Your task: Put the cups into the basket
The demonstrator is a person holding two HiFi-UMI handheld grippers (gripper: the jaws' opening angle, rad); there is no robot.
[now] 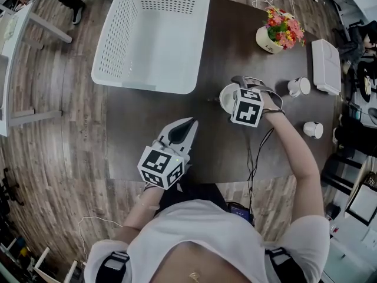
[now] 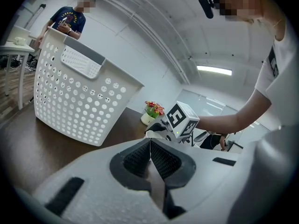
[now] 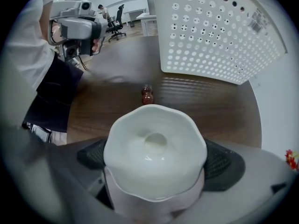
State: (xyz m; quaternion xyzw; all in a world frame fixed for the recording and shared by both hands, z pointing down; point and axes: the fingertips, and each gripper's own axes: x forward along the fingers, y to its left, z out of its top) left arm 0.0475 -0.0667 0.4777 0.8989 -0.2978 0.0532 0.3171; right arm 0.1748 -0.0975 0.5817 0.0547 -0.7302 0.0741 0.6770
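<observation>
A white cup with a wavy rim sits between the pads of my right gripper, which is shut on it just above the dark table. Two more white cups stand on the table to the right. The white perforated basket stands at the table's far left, and its wall rises ahead of the held cup. My left gripper hovers over the front of the table, jaws pressed together with nothing between them.
A pot of flowers and a flat white box sit at the table's far right. A small brown object lies on the table between the held cup and the basket. A person stands behind the basket.
</observation>
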